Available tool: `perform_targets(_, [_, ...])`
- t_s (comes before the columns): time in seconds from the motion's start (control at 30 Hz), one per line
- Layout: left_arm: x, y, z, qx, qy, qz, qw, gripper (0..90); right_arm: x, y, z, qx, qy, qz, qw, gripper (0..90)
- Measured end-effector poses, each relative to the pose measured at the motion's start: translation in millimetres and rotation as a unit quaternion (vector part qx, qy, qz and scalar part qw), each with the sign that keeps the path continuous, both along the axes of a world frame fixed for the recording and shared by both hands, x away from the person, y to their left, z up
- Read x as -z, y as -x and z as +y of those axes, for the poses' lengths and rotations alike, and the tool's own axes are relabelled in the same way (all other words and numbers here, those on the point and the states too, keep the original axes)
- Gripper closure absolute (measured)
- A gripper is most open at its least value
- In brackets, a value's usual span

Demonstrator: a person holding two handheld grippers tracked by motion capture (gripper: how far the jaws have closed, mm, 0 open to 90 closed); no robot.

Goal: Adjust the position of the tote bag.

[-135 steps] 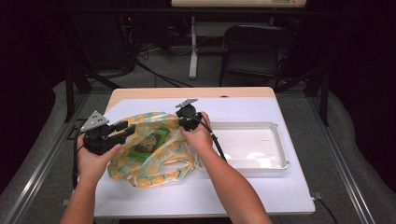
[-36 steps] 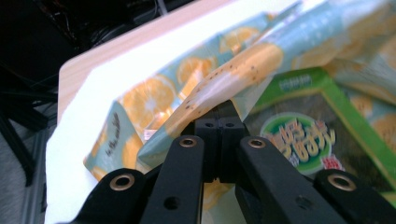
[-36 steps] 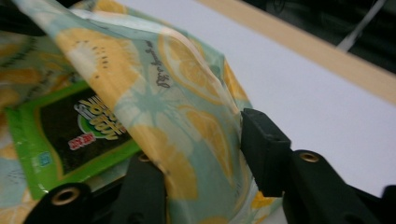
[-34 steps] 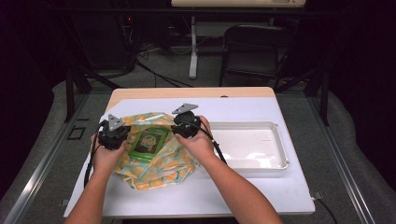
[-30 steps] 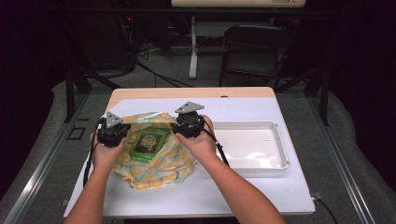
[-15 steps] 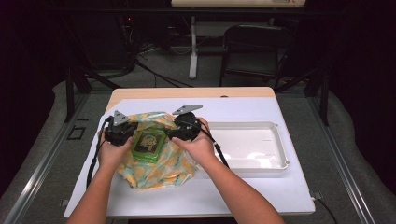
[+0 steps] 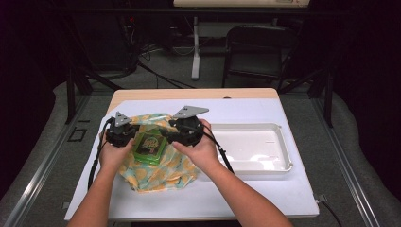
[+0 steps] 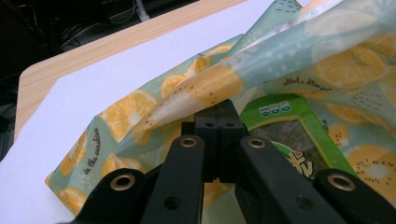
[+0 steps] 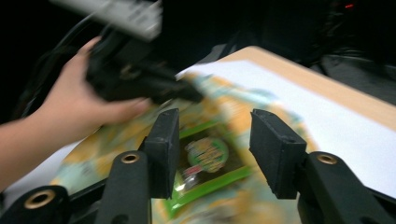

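Dark floor, a folding chair (image 7: 257, 52) and cable runs frame the wooden counter (image 7: 194, 94), most of it covered by a white sheet (image 7: 246, 189). On that sheet lies my citrus-print bag (image 7: 163, 168), yellow lemon slices on pale green, rumpled and partly raised at its far edge. A green snack packet (image 7: 149, 145) sits at the bag's mouth, between my two hands.

My left tool (image 8: 217, 122) has its jaws pressed fully together on a fold of the bag's rim, and the fabric rises from the pinch in a taut ridge toward the upper right of the left gripper view. Just past the jaws there, the packet's green top and printed label (image 8: 292, 135) lie under the lifted layer. From above, my left hand (image 7: 113, 151) holds that tool (image 7: 120, 135) at the bag's left edge.

My right tool (image 9: 212, 149) stands with its jaws wide apart; they have just been closing a little, and nothing is pressed between the pads. The right gripper view is blurred, but the packet (image 9: 205, 161) shows in the gap, lying below the jaws rather than gripped. From above, that tool (image 7: 184, 132) hangs over the bag's upper right part, just beside the packet, in my right hand (image 7: 201, 151).

A white tray (image 7: 283, 156) lies to the right on the sheet, its left rim near my right wrist.
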State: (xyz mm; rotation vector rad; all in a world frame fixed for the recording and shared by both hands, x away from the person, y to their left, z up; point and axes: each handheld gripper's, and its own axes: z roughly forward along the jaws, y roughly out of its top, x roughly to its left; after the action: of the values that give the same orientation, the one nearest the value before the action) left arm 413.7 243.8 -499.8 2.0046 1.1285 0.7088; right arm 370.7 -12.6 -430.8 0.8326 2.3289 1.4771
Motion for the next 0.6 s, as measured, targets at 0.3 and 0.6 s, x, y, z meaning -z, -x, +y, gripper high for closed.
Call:
perform_targets(0.3, [-2.1, -1.3, 7.2, -0.015, 0.013, 0.000, 0.9998, 90.0, 49.6, 35.1, 20.2, -0.050, 0.086, 0.033, 0.9944, 57.2])
perform_targets(0.6, [-5.4, -18.8, 9.9, -0.038, 0.021, 0.010, 0.9990, 90.0, 93.5, 42.4, 15.9, -0.018, 0.147, 0.046, 0.9879, 61.1])
